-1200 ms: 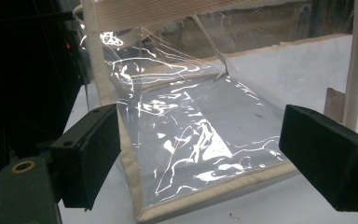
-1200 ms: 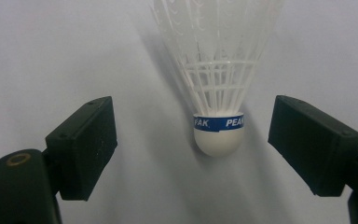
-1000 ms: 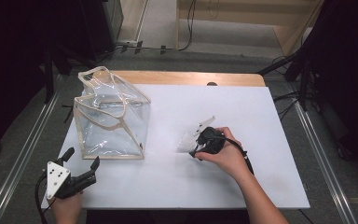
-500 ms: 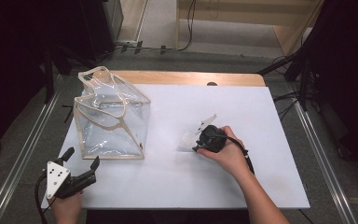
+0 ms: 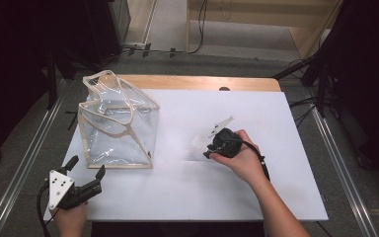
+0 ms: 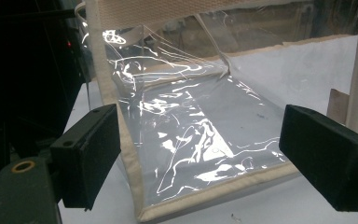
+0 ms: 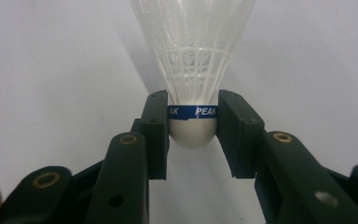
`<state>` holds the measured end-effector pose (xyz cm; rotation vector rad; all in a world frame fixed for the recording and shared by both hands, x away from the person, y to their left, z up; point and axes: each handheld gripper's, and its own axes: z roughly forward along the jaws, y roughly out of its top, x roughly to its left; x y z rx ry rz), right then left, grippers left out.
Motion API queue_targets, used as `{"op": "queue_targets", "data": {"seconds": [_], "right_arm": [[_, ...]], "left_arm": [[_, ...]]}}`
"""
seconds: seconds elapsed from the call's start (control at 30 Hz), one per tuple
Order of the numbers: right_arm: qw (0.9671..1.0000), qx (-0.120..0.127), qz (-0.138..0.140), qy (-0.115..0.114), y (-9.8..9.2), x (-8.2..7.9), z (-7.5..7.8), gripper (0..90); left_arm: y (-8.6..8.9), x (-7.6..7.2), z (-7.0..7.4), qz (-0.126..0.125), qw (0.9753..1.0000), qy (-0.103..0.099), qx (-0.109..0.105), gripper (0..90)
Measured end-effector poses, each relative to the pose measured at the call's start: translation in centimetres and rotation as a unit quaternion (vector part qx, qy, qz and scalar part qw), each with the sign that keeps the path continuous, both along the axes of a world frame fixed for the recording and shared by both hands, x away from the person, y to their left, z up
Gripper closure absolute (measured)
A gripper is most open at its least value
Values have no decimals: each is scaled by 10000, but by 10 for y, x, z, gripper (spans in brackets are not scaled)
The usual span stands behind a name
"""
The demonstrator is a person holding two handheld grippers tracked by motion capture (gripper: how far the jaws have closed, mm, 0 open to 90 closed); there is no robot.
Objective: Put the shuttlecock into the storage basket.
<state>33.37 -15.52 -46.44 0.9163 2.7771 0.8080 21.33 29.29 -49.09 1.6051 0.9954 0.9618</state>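
Note:
A white plastic shuttlecock [image 7: 193, 70] with a blue band lies on the white table, its cork base clamped between the jaws of my right gripper [image 7: 192, 122]. From above, that shuttlecock [image 5: 196, 144] lies mid-table just left of the right gripper [image 5: 211, 149], which is shut on it. A clear plastic bag [image 5: 116, 126] with cream trim stands at the table's left. My left gripper [image 5: 85, 169] sits open near the front left corner, pointing at the bag [image 6: 191, 126], with nothing between its pads [image 6: 91, 149].
The white sheet [image 5: 256, 192] covers most of a wooden table whose far edge [image 5: 197, 83] shows. Metal rails [image 5: 345, 163] run along both sides, with cables on the floor beyond.
The right gripper with the shuttlecock has shifted very slightly; the left gripper and bag have stayed still.

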Motion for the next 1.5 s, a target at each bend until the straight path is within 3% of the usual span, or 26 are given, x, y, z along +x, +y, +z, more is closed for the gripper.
{"op": "queue_targets", "data": {"seconds": [0.17, 0.63, 0.67, 0.87, 1.17, 1.5], "right_arm": [[9999, 55, 22, -86, -1, 3, 10, 632], [9999, 125, 91, -52, 10, 5, 20, 633], [9997, 223, 108, -36, 10, 5, 20, 633], [9995, 289, 114, -53, 13, 7, 23, 633], [9995, 270, 137, -105, 17, 8, 35, 633], [9987, 461, 180, -120, 24, 8, 46, 633]], "left_arm": [[0, 0, 0, -2, 10000, 0, -5, 133], [1, 0, 0, 8, 10000, 11, -33, 133], [1, 0, 0, -18, 10000, 6, -32, 133], [1, 0, 0, -4, 10000, 4, -27, 133], [1, 0, 0, 5, 10000, -4, -65, 133], [2, 0, 0, -8, 10000, -1, -77, 133]]}}
